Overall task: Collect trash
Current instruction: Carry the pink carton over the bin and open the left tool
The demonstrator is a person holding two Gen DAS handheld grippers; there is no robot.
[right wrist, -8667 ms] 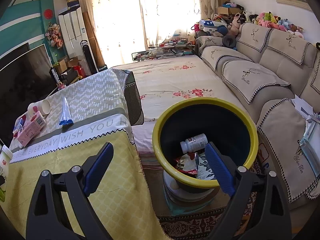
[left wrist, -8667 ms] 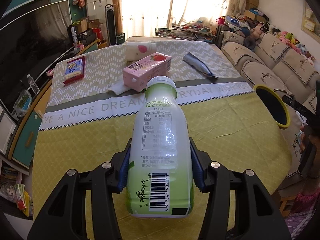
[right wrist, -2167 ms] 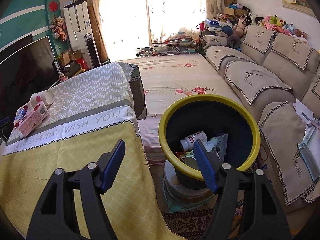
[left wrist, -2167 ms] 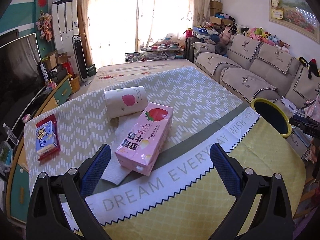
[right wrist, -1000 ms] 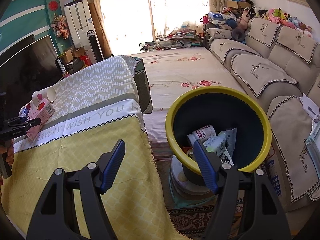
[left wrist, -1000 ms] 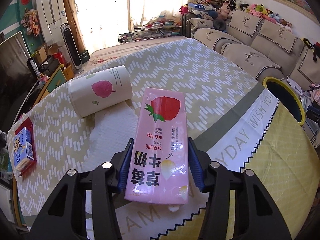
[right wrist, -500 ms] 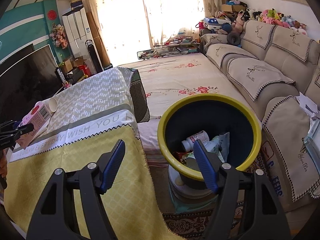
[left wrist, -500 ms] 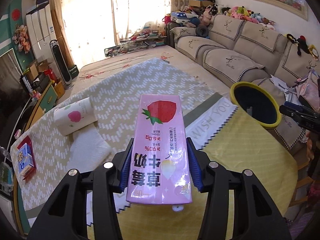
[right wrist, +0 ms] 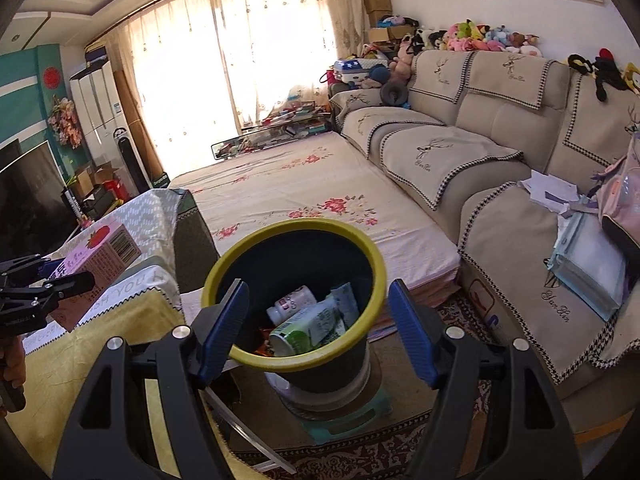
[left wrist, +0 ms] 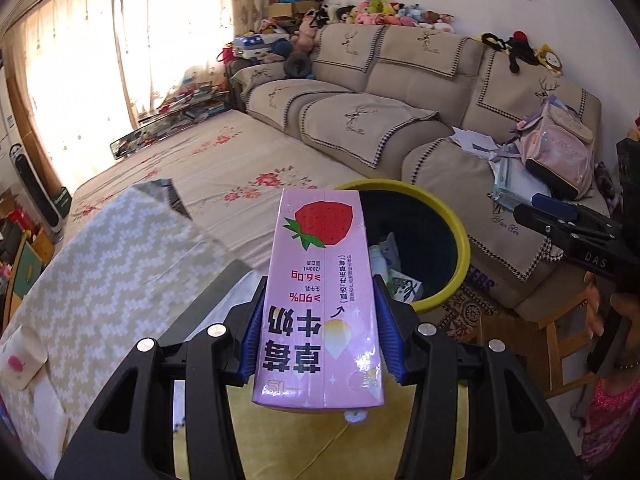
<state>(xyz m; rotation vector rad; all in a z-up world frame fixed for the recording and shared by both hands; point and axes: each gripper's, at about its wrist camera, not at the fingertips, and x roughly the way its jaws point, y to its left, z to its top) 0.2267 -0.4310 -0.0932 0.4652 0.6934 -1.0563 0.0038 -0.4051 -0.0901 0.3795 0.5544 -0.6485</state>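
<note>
Two blue pads of the left gripper point(left wrist: 318, 332) are clamped on the long sides of the pink strawberry milk carton point(left wrist: 320, 300), which fills the centre of the left wrist view with its far end reaching over the yellow rim of the bin point(left wrist: 460, 248) at centre right. The right gripper point(right wrist: 316, 332) hangs with its fingers apart and nothing between them, its pads framing the bin point(right wrist: 224, 272) low in the centre of its own view; bottles and wrappers already lie inside. From that side the carton point(right wrist: 100, 252) shows at the left edge, not yet over the opening.

To do this step well, I judge the carton should be carried until it sits wholly above the dark mouth, tipped nose-down, then let go, so it drops in rather than catching the rim.

Compared with a second ago, the carton no longer lies on the patterned tablecloth point(left wrist: 100, 248); it has been lifted and swung toward the bin, which was then at the right edge of the frame.
</note>
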